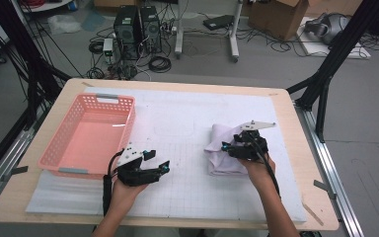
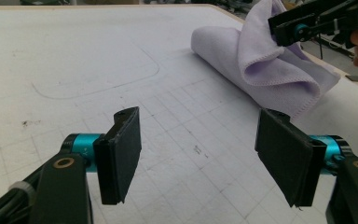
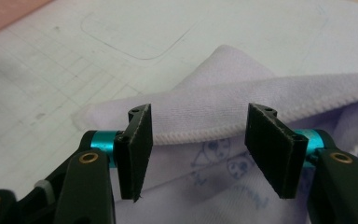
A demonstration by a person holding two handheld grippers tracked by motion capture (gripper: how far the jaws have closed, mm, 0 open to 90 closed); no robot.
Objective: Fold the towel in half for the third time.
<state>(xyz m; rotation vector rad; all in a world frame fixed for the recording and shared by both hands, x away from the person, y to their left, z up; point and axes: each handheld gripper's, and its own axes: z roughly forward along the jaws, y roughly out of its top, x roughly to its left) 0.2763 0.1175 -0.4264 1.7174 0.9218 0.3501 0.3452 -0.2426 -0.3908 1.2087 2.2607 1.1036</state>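
Nearest the person, the left gripper (image 1: pixel 164 167) hovered low over the white gridded mat (image 1: pixel 187 182) with its jaws spread wide and nothing between them. It pointed toward the lilac cloth (image 1: pixel 222 148), which lay well ahead of it and off to its right, so it seemed to be waiting its turn rather than working. Just to its left, touching nothing it held, stood the pink basket (image 1: pixel 59 160), empty and open-topped, probably kept close as the place where the cloth would end up.

Farther along, the right gripper (image 3: pixel 196 135) was poised directly over the cloth (image 3: pixel 223 102), jaws wide apart and gripping nothing. A stitched hem of the cloth ran across the gap between the two black pads (image 3: pixel 137 140), slightly beyond them, which suggests the tongs were lined up to pinch that edge and fold or lift it. In the left gripper view, the right gripper's (image 2: pixel 298 28) tips sat just at the raised upper fold of the cloth (image 2: pixel 261 70).

The cloth itself was soft, pale lilac towelling, loosely folded over on itself into a thick roll with a rounded fold and a neat whitish hem. Faint printed faces and lettering showed on the inner layer below the right gripper.
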